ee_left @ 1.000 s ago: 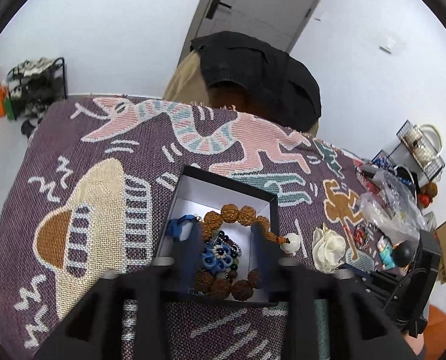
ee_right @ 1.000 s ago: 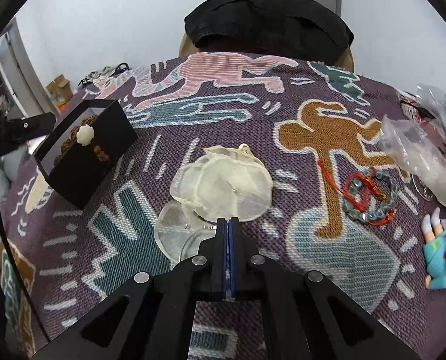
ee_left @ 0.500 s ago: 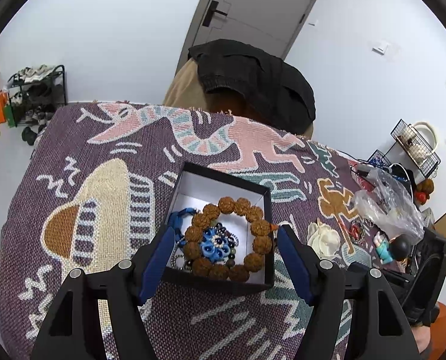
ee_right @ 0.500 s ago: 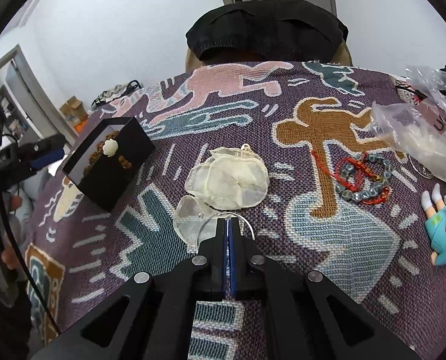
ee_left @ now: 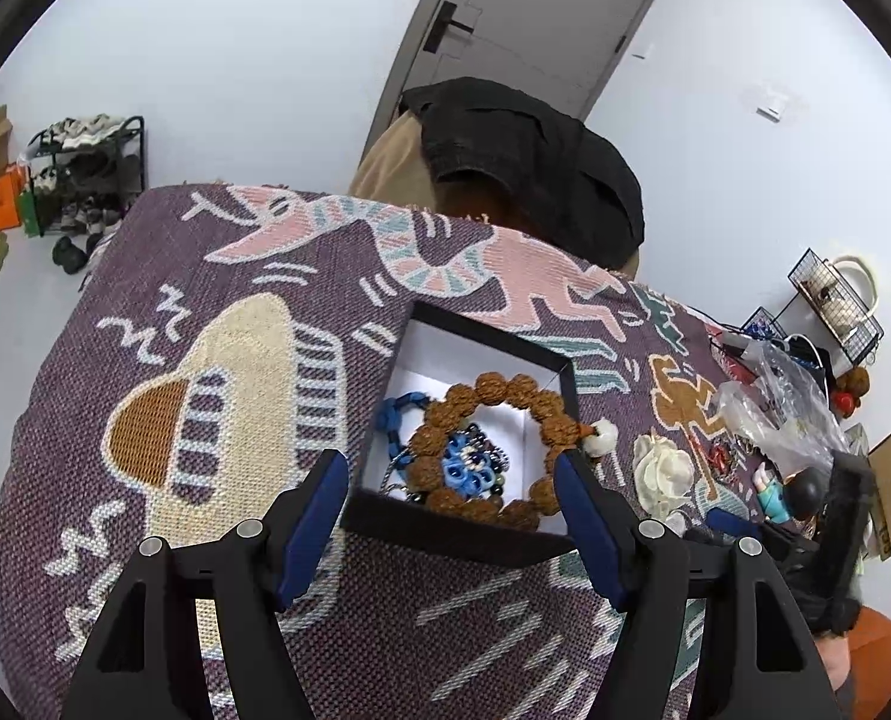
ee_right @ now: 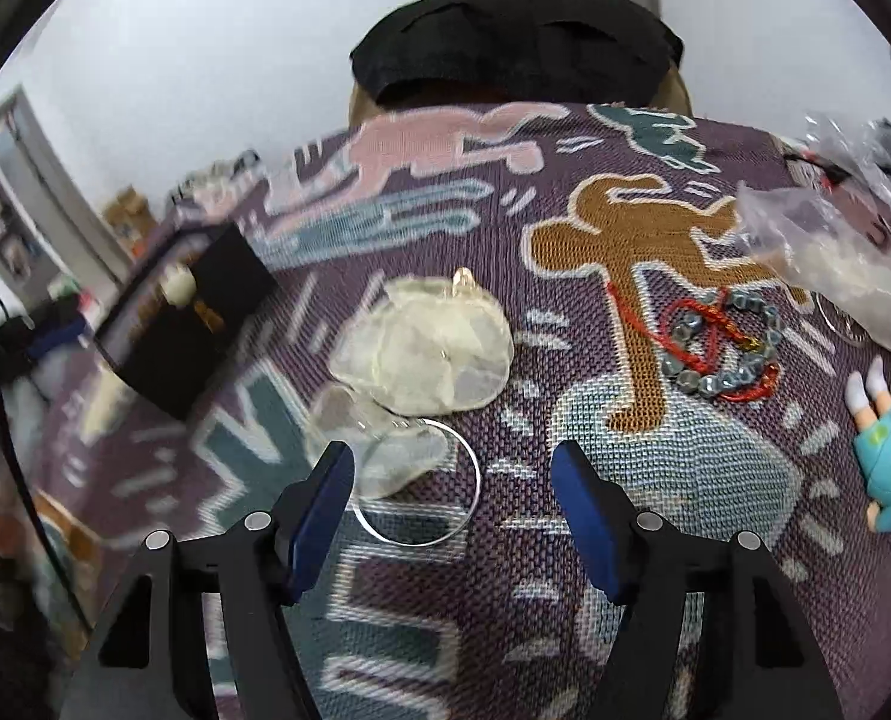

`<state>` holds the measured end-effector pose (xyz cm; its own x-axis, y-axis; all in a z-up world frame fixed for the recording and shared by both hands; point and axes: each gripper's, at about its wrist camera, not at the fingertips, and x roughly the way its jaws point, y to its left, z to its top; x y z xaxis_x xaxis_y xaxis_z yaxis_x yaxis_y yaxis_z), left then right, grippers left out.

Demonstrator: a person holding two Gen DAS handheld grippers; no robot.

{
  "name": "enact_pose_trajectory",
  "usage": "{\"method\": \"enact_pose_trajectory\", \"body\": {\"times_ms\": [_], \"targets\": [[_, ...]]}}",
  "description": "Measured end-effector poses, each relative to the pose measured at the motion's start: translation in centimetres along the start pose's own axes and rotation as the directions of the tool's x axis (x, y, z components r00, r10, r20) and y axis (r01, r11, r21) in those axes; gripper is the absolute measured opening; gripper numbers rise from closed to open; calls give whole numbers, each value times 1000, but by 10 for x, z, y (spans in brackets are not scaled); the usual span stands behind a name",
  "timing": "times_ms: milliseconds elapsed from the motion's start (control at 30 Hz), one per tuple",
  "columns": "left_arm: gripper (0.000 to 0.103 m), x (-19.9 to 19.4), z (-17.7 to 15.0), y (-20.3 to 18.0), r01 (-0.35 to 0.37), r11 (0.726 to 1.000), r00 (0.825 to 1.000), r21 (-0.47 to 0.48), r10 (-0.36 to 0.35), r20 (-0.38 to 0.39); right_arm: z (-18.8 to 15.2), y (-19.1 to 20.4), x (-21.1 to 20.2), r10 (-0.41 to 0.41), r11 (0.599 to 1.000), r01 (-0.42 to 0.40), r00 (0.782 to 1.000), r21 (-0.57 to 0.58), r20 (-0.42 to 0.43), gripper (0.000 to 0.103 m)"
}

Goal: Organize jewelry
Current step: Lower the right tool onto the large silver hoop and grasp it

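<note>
The left gripper [ee_left: 451, 474] is standing wide with nothing held, having pulled back out of the black box [ee_left: 445, 531], which it was reaching into a second ago; the bead bracelet [ee_left: 493, 438] is lying inside the box, its white bead [ee_left: 604, 437] hanging over the right rim. The right gripper [ee_right: 451, 474], clamped shut a second ago, is opening its jaws over the blanket [ee_right: 565, 630], empty. The thin ring [ee_right: 418, 480] is lying between its fingers, partly over the organza pouches [ee_right: 427, 348], well apart from the red-cord bracelet [ee_right: 721, 348].
</note>
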<state>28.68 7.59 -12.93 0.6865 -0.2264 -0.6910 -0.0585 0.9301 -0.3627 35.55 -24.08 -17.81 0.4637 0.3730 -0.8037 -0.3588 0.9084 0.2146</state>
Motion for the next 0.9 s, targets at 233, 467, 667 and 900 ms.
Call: {"method": "enact_pose_trajectory", "body": {"times_ms": [233,467,667,900], "targets": [[72,1,-4,10,-2,1000,1000,-29,2,-2,-2,21,10,-62,977,56,998,-206,-24,72],[72,1,-8,7,13,999,1000,-29,-13,-3,-6,19,3,-21,966,14,999,-259,-26,35],[72,0,-12,3,20,1000,1000,-22,-20,-4,-8,13,-2,5,980,-10,1000,-200,-26,4],[72,-6,-16,8,18,999,1000,-32,-18,4,-10,14,-9,45,982,-51,998,-184,-34,35]]}}
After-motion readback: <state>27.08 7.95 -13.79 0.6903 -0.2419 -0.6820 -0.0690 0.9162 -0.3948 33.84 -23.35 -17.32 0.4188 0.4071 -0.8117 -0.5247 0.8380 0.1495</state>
